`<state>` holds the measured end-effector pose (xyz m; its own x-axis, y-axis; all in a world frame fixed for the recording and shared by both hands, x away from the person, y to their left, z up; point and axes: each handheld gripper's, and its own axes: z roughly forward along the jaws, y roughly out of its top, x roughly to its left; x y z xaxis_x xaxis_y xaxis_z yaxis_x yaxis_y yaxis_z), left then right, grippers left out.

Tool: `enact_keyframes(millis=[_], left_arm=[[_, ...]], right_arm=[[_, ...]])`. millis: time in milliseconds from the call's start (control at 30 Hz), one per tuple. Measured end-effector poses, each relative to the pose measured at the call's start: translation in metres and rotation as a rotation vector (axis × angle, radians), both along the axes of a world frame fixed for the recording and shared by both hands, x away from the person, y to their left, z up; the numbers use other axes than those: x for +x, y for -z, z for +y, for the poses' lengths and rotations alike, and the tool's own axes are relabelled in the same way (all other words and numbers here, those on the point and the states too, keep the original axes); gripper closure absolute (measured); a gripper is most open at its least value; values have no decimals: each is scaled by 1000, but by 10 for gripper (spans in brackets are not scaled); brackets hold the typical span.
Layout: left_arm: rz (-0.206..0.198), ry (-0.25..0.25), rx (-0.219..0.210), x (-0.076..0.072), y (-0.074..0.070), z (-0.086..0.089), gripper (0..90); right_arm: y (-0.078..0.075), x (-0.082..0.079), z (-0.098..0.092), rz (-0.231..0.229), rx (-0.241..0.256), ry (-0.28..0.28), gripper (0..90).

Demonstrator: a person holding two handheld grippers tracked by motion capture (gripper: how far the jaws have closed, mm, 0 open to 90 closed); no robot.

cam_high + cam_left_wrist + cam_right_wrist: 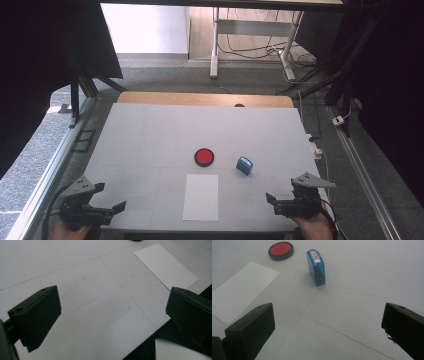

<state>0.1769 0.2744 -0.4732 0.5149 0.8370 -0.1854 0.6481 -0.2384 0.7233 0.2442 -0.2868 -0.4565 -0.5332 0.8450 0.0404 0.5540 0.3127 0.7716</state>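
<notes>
A round red ink pad [204, 157] with a black rim lies near the table's middle. Just right of it stands a small blue stamp [244, 165]. A white sheet of paper [201, 197] lies in front of the pad, near the front edge. My left gripper [110, 196] rests at the front left corner, open and empty. My right gripper [281, 191] sits at the front right, open and empty. In the right gripper view the stamp [316, 265], pad [281, 250] and paper [239, 290] lie ahead of the gripper [328, 327]. The left gripper [112, 312] faces bare table, with the paper [166, 265] ahead to its right.
The white table top [150, 135] has a wooden strip [200, 98] along its far edge. Metal rails run down both sides, and black frame posts stand at the far left. A desk frame [215, 45] and cables are on the floor beyond.
</notes>
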Motion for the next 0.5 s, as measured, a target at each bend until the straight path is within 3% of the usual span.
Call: enact_keyframes(millis=[167,500], left_arm=[[1,-2,-5,0,0,1,1],[2,11,9,0,0,-1,0]], right_arm=[[0,0,4,6,-13,-32,0],[1,2,6,30,-21,-39,0]])
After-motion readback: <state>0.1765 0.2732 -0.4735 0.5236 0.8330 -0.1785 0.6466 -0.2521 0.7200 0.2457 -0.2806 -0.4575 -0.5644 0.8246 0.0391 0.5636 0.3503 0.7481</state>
